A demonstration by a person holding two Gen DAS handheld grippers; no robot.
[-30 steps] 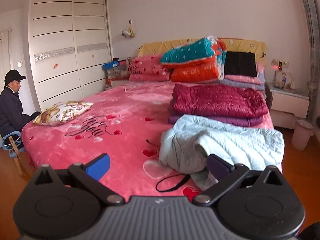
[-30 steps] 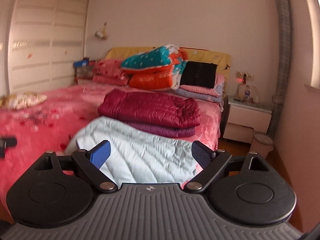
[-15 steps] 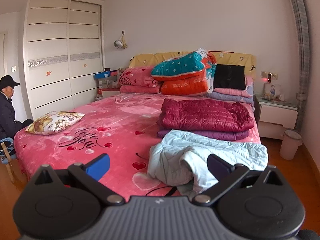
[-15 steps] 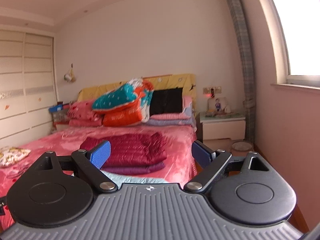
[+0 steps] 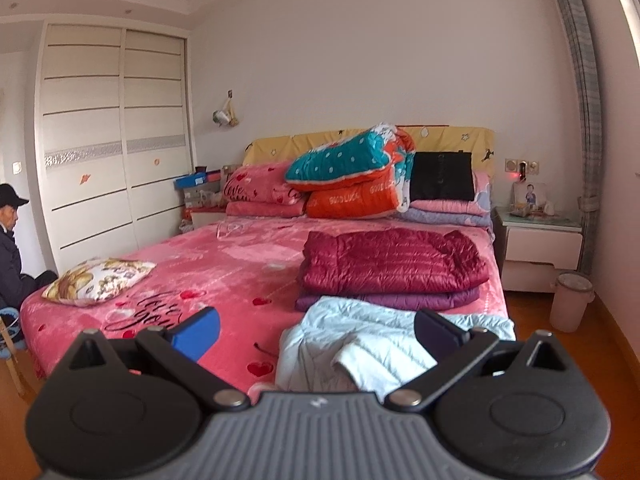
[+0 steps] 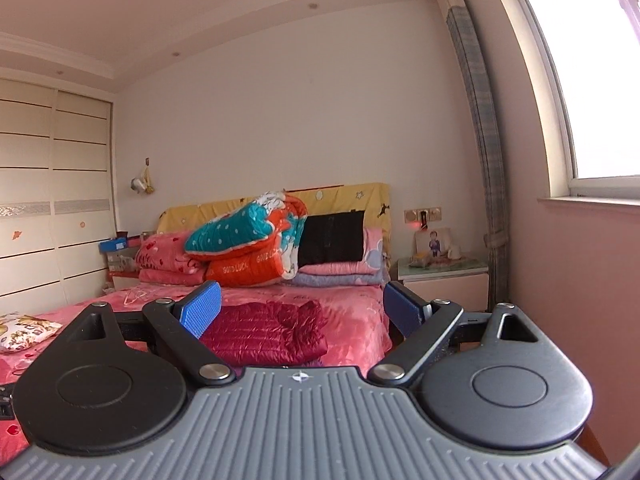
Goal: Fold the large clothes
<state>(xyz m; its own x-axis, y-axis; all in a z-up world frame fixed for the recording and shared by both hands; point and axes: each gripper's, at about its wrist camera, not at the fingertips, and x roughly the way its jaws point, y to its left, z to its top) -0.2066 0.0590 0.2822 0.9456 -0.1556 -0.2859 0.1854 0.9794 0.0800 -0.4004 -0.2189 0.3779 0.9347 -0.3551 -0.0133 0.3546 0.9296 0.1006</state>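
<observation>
A pale blue padded jacket (image 5: 360, 344) lies crumpled on the near right part of the pink bed (image 5: 224, 264). Behind it a folded dark red down jacket (image 5: 392, 264) rests on a folded purple one (image 5: 384, 302). The red jacket also shows in the right wrist view (image 6: 264, 332). My left gripper (image 5: 316, 332) is open and empty, held above and in front of the pale blue jacket. My right gripper (image 6: 300, 308) is open and empty, raised high and level; the pale blue jacket is hidden from its view.
Stacked quilts and pillows (image 5: 352, 184) sit at the headboard. A floral cushion (image 5: 96, 280) lies at the bed's left. A person in black (image 5: 12, 248) sits at the left. A nightstand (image 5: 540, 248) and bin (image 5: 570, 300) stand right. A wardrobe (image 5: 112, 152) is at the left wall.
Both grippers have drawn back from the bed and tilted upward. The pale blue jacket has dropped out of the right wrist view. Both grippers stay open.
</observation>
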